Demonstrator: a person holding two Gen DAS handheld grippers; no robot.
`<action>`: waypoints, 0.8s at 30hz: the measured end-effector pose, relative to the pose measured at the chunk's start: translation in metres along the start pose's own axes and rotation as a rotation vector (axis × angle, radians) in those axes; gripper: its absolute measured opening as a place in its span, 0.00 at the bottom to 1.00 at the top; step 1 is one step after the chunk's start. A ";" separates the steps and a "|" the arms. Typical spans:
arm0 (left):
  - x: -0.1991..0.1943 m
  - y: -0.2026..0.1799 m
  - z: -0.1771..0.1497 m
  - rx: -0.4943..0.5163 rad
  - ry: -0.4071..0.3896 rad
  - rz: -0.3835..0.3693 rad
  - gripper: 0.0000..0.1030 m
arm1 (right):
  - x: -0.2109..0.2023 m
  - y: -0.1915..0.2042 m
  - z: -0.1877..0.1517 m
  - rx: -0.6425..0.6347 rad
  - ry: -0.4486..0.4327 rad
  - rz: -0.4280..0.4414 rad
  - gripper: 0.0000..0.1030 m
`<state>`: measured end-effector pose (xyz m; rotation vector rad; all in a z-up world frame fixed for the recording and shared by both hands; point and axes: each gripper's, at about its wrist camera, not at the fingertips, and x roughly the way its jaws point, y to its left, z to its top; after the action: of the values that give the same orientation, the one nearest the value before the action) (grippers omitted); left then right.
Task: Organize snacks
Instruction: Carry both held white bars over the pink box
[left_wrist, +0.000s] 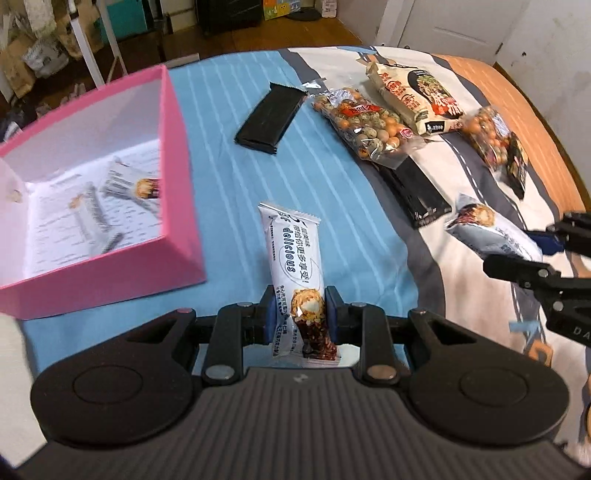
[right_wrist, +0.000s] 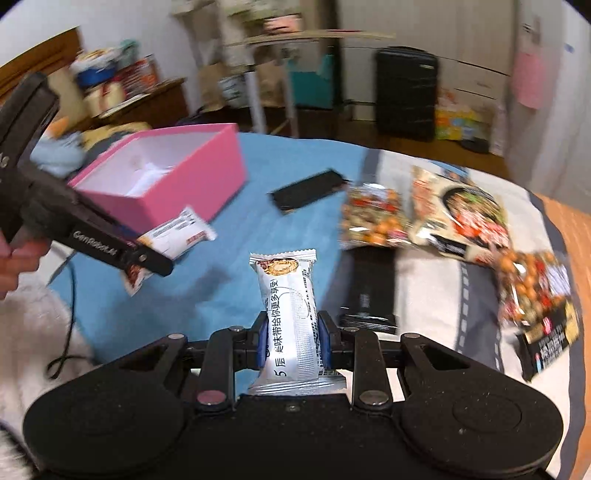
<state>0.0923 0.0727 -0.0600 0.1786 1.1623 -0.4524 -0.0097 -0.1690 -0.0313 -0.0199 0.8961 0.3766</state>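
Left gripper (left_wrist: 300, 314): clamped on a white snack bar (left_wrist: 293, 266), blue pads pressing its sides near the lower end; the bar sticks out forward past the fingers, above the blue sheet.
Right gripper (right_wrist: 290, 338): closed on a second white bar (right_wrist: 290, 317) of the same kind, held lengthwise between the pads, well clear of the bed.
Pink box (left_wrist: 173, 177): open, sitting on the blue striped sheet (left_wrist: 221, 110) to the left; two white bars (left_wrist: 129, 184) lie on its white floor.
Black wrapped bar (left_wrist: 271, 112): flat on the blue sheet, beyond the box's far corner.
Second black pack (left_wrist: 415, 192): on the patterned cover, its far end tucked under the clear bag of coated nuts (left_wrist: 364, 123).
Large cream packet (left_wrist: 417, 96): just beside that nut bag, touching it on the right.
Another nut bag (left_wrist: 493, 136): farther right, near the orange edge of the cover.
Hand (right_wrist: 14, 258): seen at the left edge of the right wrist view, gripping the left tool's handle.
Room behind: dark suitcase (right_wrist: 406, 92) on the floor, blurred clutter along the wall.
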 end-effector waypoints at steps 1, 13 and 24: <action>-0.008 0.000 -0.003 0.009 -0.001 0.006 0.24 | -0.004 0.005 0.004 -0.017 -0.001 0.015 0.30; -0.082 0.016 -0.040 0.036 0.013 0.010 0.24 | -0.029 0.080 0.046 -0.195 0.020 0.184 0.30; -0.124 0.091 -0.048 -0.101 -0.076 0.095 0.24 | -0.011 0.110 0.104 -0.299 -0.032 0.220 0.30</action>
<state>0.0515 0.2031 0.0258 0.1277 1.0947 -0.3137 0.0269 -0.0517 0.0578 -0.1909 0.8060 0.7127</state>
